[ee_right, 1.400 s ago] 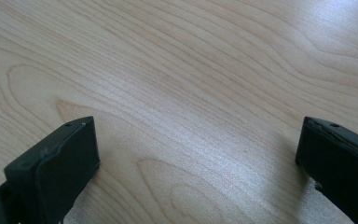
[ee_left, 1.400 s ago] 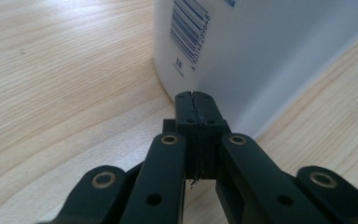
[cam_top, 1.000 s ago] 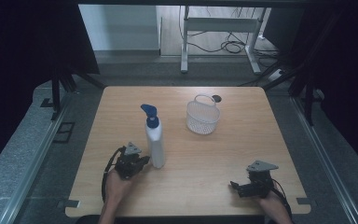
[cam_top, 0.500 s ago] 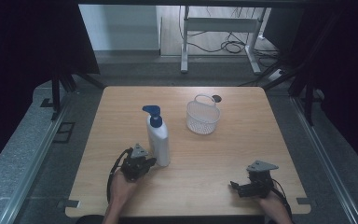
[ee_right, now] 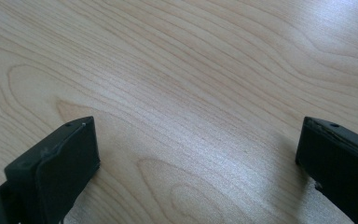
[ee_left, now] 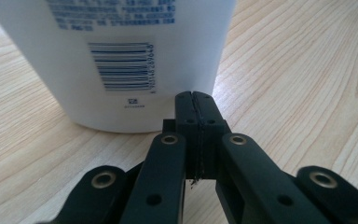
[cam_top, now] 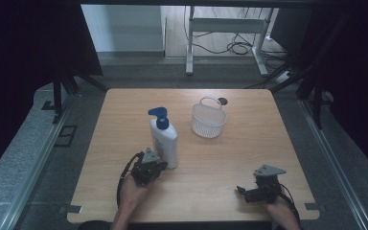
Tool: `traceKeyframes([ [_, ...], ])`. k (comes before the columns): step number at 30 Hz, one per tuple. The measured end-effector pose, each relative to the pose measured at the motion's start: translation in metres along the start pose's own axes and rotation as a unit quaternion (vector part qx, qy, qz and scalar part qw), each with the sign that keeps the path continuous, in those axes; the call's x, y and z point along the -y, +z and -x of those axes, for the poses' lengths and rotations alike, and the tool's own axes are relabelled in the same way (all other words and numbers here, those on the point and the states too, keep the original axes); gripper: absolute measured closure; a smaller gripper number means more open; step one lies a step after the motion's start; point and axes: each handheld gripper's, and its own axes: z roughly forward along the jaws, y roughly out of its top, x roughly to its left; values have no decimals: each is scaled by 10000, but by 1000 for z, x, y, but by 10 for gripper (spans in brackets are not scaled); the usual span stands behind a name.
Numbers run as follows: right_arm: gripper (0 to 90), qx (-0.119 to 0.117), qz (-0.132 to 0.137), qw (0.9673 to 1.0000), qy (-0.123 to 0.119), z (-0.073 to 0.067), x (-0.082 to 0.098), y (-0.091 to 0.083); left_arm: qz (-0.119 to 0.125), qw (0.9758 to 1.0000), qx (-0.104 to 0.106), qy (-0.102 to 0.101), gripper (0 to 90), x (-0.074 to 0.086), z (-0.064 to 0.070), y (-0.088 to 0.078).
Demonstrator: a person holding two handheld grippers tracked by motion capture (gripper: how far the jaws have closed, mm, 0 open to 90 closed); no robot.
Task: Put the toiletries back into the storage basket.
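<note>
White plastic pump bottle with blue nozzle (cam_top: 164, 141) shoved rightward toward frame centre by left gripper (ee_left: 195, 101), jaws pressed together, tips against bottle base. Right gripper (ee_right: 198, 154) held wide, lower right, nothing gripped.

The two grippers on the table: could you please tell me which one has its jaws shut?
The left gripper, beside the white pump bottle: its jaws are pressed together with nothing between them. The right gripper has its jaws spread wide over bare table.
</note>
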Motion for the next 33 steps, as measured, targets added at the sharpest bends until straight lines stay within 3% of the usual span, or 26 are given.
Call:
traceKeyframes([
  [4, 0, -7, 1, 10000, -2, 0, 0, 0, 28, 10000, 0, -2, 889, 0, 2, -2],
  [16, 0, -14, 3, 10000, -13, 0, 0, 0, 56, 9999, -62, 78, 644, -3, 8, -6],
  [33, 0, -39, 10, 10000, -40, 0, 0, 0, 47, 9995, -172, 265, 390, 5, 14, -14],
])
